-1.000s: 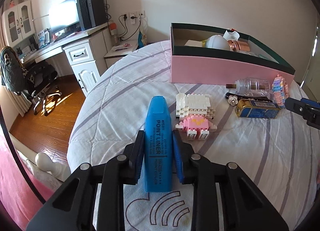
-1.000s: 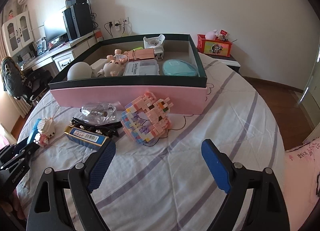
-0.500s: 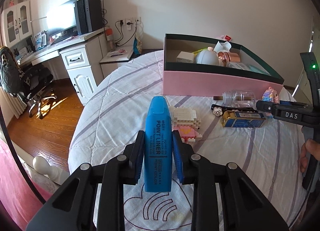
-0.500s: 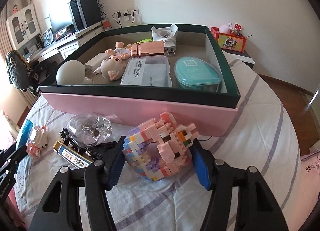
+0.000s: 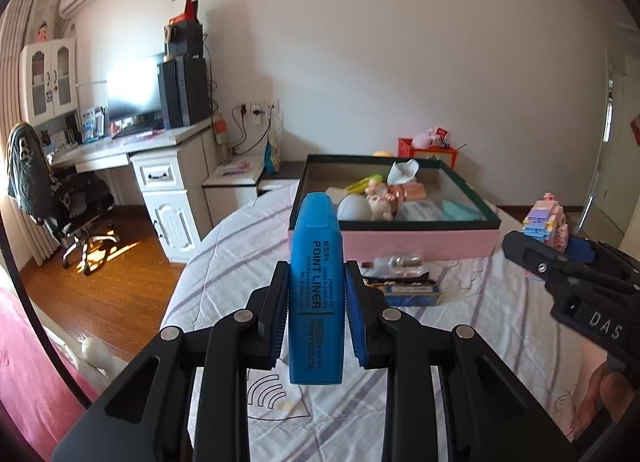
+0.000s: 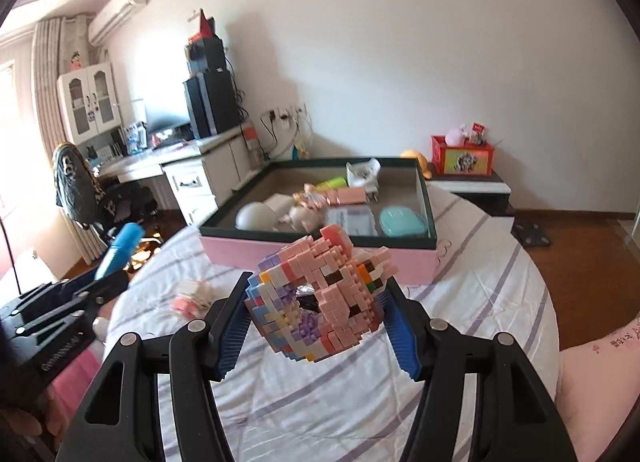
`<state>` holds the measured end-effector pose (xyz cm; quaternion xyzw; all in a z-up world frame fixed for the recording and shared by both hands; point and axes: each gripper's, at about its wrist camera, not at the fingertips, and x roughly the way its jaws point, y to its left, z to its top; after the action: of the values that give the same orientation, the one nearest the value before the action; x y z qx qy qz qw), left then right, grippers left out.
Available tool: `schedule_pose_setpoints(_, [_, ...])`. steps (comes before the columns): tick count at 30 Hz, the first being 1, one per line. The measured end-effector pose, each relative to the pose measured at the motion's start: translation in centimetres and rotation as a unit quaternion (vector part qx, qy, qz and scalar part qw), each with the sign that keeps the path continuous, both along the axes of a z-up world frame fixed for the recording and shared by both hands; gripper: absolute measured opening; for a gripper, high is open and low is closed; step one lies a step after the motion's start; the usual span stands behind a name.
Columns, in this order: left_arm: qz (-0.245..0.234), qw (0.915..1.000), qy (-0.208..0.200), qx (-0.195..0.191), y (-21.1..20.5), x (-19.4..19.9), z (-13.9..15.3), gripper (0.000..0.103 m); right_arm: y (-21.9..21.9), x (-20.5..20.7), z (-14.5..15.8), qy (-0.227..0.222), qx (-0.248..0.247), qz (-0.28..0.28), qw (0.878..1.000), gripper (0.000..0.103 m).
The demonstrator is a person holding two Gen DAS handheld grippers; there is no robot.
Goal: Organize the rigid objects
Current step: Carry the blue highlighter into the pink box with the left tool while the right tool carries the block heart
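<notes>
We hold a blue plastic highlighter (image 5: 316,294) and a pink brick-built figure (image 6: 320,298) pinched in the left gripper (image 5: 316,314) and right gripper (image 6: 316,326), both unboxed; the pink-sided box (image 6: 320,258) stands far, part-filled.

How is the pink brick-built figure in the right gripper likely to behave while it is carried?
The brick figure looks rigid, so it probably won't flop. Its small studded bricks may snap off under a hard squeeze. Held tilted between the right gripper pads, its bumpy sides probably resist slipping.

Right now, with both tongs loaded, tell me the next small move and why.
Probably carry the right tongs forward over the pink box before releasing. They are shut on the block figure, lifted clear of the bed, and the box sits open just ahead. The left tongs hold the blue highlighter.
</notes>
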<state>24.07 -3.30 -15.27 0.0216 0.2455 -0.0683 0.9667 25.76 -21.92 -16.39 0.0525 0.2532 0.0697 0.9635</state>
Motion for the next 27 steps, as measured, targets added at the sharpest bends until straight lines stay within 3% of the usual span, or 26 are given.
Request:
schedule_pose_setpoints(9, [-0.024, 0.9979, -0.060, -0.012, -1.4, -5.3, 4.9, 0.027, 2.3, -5.7, 5.3, -0.073, -0.025, 0.011, 0.997, 0.063])
schedule_pose_setpoints(27, [-0.033, 0.9955, -0.089, -0.004, -1.6, -8.7, 7.1, 0.027, 2.2, -9.2, 7.4, -0.103, -0.030, 0.008, 0.994, 0.063])
